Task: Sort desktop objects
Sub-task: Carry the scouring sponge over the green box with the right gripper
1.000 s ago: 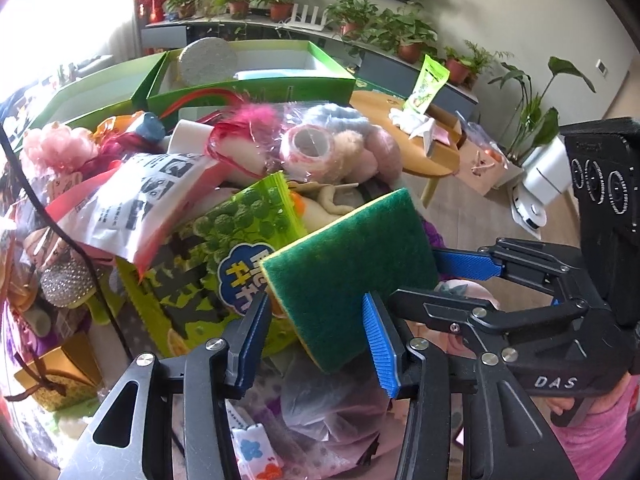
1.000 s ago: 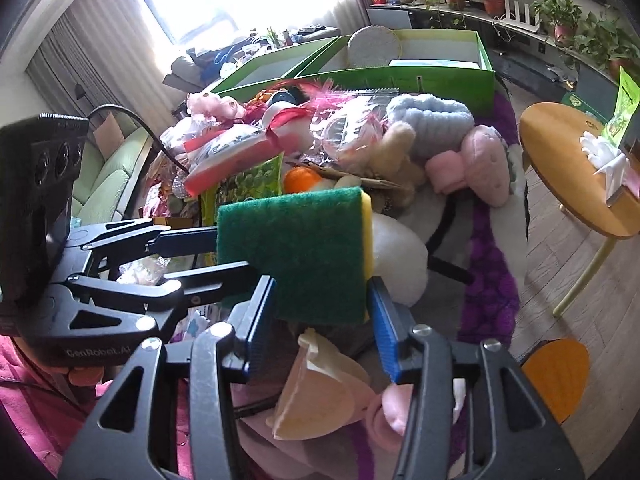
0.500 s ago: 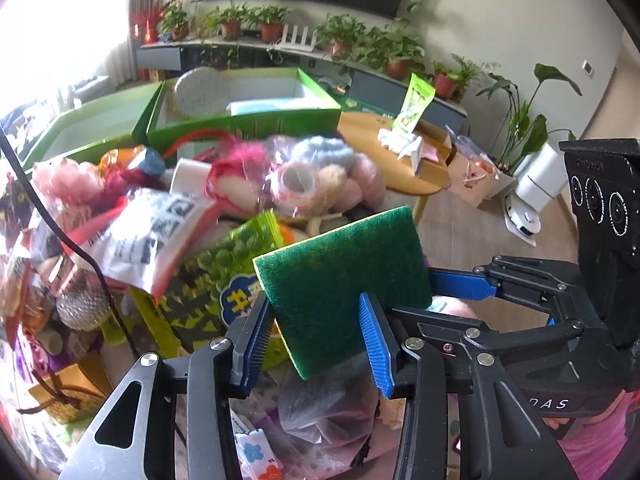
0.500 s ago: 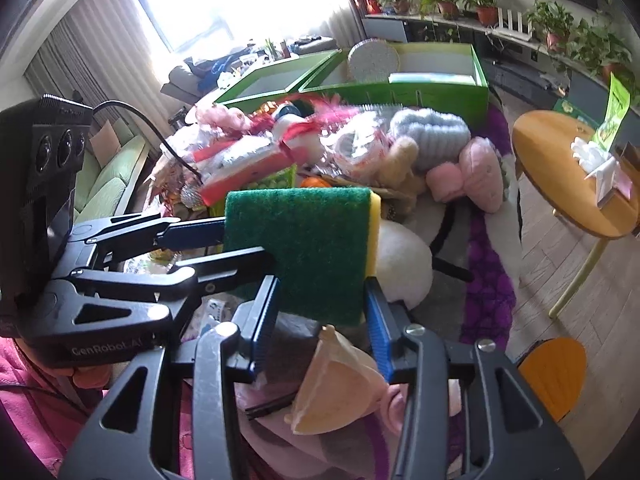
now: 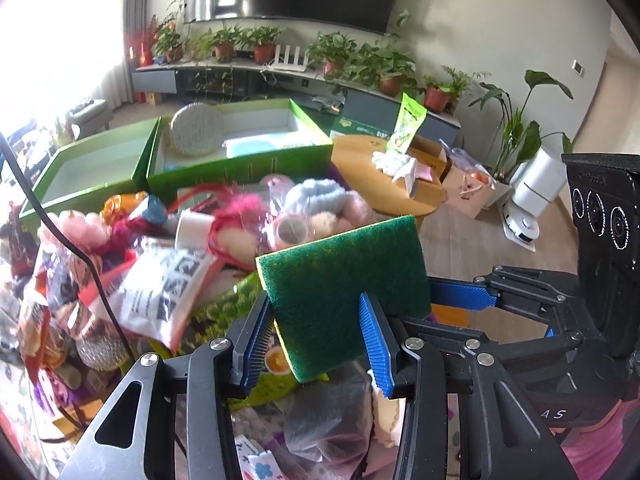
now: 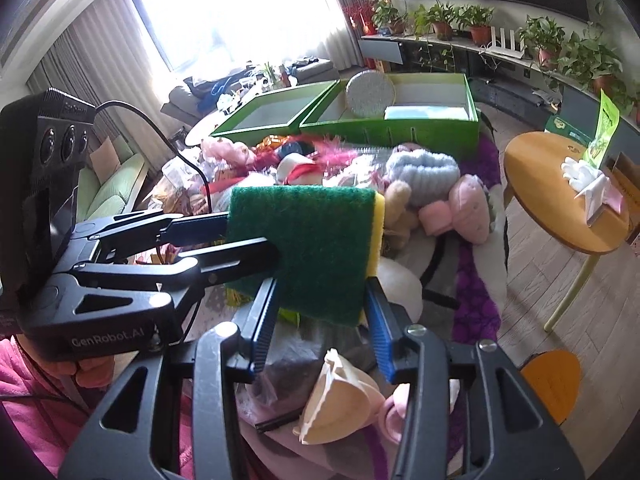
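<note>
A green scouring sponge (image 5: 340,264) with a yellow underside hangs in the air over a cluttered pile, and both grippers hold it. My left gripper (image 5: 315,300) is shut on the sponge's left part. In the right wrist view the left gripper (image 6: 248,236) comes in from the left, one finger in front of the sponge (image 6: 304,232) and one behind. My right gripper (image 6: 320,284) is shut on the sponge's right part. In the left wrist view the right gripper (image 5: 424,308) reaches in from the right.
Below lies a heap of plush toys (image 6: 424,176), packets (image 5: 160,292) and bags. Two green open boxes (image 5: 240,160) (image 5: 92,160) stand behind it. A round wooden table (image 6: 560,184) and an orange stool (image 6: 548,380) stand to the right. A black cable (image 5: 80,256) crosses the heap.
Both grippers have risen together with the sponge between them, so the heap sits lower in both views. The grip on the sponge looks the same.
</note>
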`<state>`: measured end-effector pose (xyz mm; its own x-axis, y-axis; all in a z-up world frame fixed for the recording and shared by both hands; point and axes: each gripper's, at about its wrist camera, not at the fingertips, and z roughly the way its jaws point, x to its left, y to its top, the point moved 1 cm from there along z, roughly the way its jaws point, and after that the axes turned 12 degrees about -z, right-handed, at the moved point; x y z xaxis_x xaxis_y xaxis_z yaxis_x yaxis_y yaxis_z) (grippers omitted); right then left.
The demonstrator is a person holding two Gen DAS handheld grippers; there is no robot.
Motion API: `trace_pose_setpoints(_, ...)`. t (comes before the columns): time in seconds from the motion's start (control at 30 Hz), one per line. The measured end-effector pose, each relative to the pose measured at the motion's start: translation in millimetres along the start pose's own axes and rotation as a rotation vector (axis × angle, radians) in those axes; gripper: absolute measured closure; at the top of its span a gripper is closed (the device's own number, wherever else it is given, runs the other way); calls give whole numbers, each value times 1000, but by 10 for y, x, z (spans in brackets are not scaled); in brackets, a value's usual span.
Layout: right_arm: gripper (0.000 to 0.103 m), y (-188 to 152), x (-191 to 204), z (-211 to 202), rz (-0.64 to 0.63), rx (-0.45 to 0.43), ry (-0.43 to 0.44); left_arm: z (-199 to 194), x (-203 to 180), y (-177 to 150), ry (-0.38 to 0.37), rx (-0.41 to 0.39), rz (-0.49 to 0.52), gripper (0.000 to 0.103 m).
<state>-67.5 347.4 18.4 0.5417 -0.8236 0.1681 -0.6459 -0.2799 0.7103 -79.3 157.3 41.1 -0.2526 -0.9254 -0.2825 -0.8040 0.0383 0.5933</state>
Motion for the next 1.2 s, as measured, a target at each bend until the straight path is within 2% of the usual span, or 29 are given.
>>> trace_pose_setpoints(0.57, 59, 369, -135, -155, -4, -84, -18, -135, -124, 392, 7, -91, 51, 59)
trace_pose_setpoints(1.2, 59, 666, -416, -96, 28, -135, -34, 18, -184, 826, 4, -102, 78, 59)
